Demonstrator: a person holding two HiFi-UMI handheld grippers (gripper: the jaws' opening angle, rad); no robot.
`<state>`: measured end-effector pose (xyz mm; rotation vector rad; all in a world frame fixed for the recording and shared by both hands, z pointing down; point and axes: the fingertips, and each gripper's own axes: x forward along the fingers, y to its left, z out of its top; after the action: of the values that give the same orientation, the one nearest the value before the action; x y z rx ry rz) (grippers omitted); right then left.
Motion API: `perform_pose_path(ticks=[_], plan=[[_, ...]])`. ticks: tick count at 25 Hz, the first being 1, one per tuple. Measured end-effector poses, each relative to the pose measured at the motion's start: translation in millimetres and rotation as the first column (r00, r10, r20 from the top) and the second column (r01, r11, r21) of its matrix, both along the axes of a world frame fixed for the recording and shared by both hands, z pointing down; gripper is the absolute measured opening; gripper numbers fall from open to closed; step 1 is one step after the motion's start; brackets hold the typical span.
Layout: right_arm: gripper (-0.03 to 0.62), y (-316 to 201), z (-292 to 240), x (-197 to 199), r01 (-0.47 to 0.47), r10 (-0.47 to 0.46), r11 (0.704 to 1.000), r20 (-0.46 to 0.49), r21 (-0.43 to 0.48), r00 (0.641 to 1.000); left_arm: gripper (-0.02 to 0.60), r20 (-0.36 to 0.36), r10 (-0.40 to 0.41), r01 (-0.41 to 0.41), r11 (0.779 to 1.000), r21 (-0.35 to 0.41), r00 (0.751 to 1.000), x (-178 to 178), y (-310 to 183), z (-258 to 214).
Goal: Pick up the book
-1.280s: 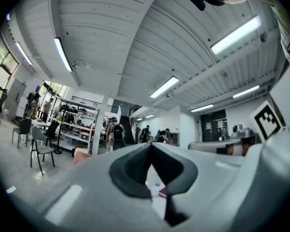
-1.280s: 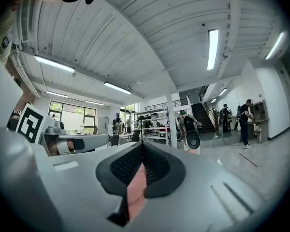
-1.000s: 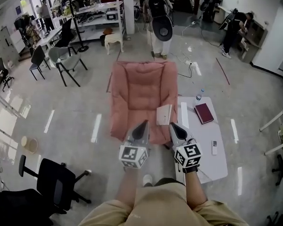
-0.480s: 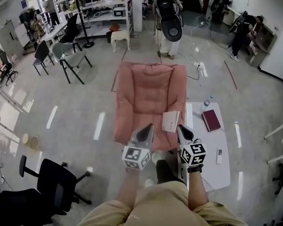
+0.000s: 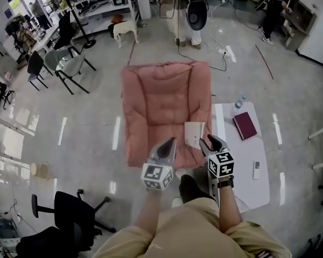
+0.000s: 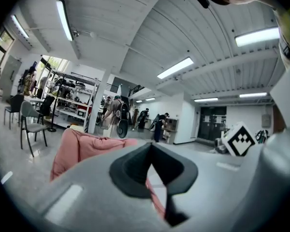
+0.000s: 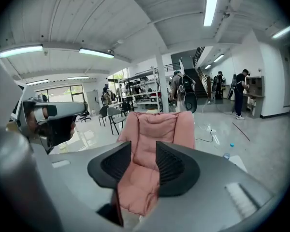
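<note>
A white book (image 5: 194, 134) lies on the front right of the pink cushioned chair (image 5: 164, 106). A dark red book (image 5: 245, 125) lies on the white low table (image 5: 242, 190) to the right of the chair. My right gripper (image 5: 211, 143) hovers just below the white book, apart from it; its jaws are opening, and between them only the pink chair (image 7: 150, 129) shows. My left gripper (image 5: 166, 148) is held over the chair's front edge, and in its own view the left gripper (image 6: 151, 146) has its tips together and holds nothing.
A remote (image 5: 256, 169) and a water bottle (image 5: 238, 103) are on the table. A black office chair (image 5: 70, 219) stands at the lower left and grey chairs (image 5: 70, 63) at the upper left. A person (image 5: 191, 9) stands beyond the pink chair, with cables on the floor nearby.
Both grippers have moved forward and down toward the chair's front edge. The right gripper's jaws, shut before, now stand apart. The white book is now right by the right gripper.
</note>
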<state>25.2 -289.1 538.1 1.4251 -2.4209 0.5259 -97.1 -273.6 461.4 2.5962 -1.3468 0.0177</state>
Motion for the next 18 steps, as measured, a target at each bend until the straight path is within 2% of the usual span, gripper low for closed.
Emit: perform_pose_path(ticks=[5, 8, 12, 18], plan=[[0.232, -38.2, 58.8, 12.7, -0.021, 0.017, 0.990, -0.023, -0.140, 1.000, 0.002, 0.012, 0.009, -0.008, 0.997, -0.079, 1.000, 12.8, -44.0, 33.5], [0.314, -60.1, 99.8, 20.3, -0.057, 0.049, 0.975, -0.042, -0.213, 0.998, 0.002, 0.023, 0.018, -0.015, 0.992, -0.124, 1.000, 18.8, -67.8, 56.8], [0.429, -75.6, 148.1, 23.0, -0.092, 0.085, 0.947, -0.038, -0.309, 0.996, 0.002, 0.046, 0.033, -0.023, 0.980, -0.198, 0.998, 23.7, -88.3, 87.3], [0.512, -104.0, 235.5, 19.9, -0.097, 0.104, 0.900, -0.006, -0.425, 0.995, 0.002, 0.065, 0.051, -0.031, 0.960, -0.279, 0.997, 34.5, -124.6, 140.0]])
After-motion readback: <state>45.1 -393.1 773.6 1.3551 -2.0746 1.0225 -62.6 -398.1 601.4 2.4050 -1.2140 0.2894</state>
